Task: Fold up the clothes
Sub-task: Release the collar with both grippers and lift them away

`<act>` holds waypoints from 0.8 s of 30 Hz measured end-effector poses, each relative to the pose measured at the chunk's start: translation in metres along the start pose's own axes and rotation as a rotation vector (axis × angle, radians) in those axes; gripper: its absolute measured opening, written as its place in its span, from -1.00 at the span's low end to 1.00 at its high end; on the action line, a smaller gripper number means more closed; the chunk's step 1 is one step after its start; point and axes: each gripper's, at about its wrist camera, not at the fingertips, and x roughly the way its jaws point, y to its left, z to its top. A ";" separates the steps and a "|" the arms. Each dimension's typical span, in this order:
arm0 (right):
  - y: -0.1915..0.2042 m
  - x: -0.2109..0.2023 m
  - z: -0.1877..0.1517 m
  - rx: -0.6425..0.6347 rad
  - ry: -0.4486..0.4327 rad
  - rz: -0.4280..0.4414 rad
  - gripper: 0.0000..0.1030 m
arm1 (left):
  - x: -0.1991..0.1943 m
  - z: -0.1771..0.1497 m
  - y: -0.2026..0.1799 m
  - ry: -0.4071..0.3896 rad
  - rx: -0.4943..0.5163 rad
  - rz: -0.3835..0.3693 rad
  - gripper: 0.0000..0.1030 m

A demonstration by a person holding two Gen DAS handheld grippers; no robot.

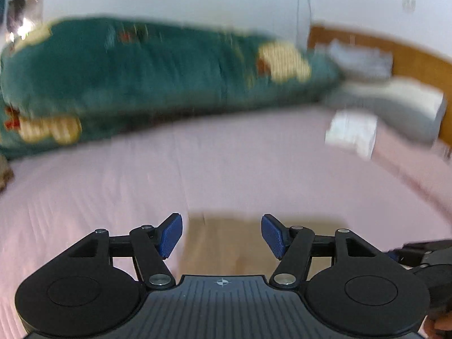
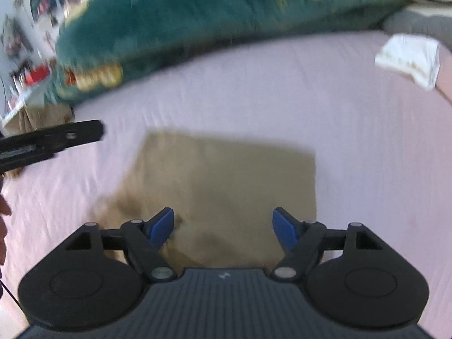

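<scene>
Both frames are showing motion blur. The left gripper (image 1: 221, 236) is standing open in the lower centre of the left wrist view, its blue pads (image 1: 169, 236) well apart and gripping nothing. Between and beyond the jaws, part of the tan cloth (image 1: 226, 243) is lying flat on the pink sheet (image 1: 141, 175).

The right gripper (image 2: 223, 228) is standing open in the lower centre of the right wrist view, pads (image 2: 285, 231) wide apart and holding nothing. The tan cloth (image 2: 226, 180) is lying folded as a rough rectangle at the centre of that frame, directly ahead of and under the jaws; whether the pads are touching it cannot be told. The left gripper's black finger (image 2: 53, 138) is entering at the left edge, beside the cloth's upper left corner and apart from it.

A teal blanket (image 1: 141, 65) is lying across the upper part of both frames. A white folded item (image 2: 409, 56) is resting on the sheet at the upper right. A grey pillow (image 1: 395, 104) is sitting at the right, against a wooden headboard (image 1: 418, 59).
</scene>
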 end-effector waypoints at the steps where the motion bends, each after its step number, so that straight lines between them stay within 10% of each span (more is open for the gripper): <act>1: 0.000 0.005 -0.009 -0.007 0.020 -0.012 0.50 | 0.007 -0.010 -0.004 0.034 0.002 0.006 0.24; 7: -0.004 0.006 -0.036 -0.017 0.031 -0.030 0.50 | 0.040 -0.058 -0.007 0.165 -0.031 -0.004 0.24; 24: 0.012 -0.027 -0.016 -0.032 -0.011 -0.069 0.51 | 0.013 -0.043 0.014 0.100 -0.057 0.028 0.25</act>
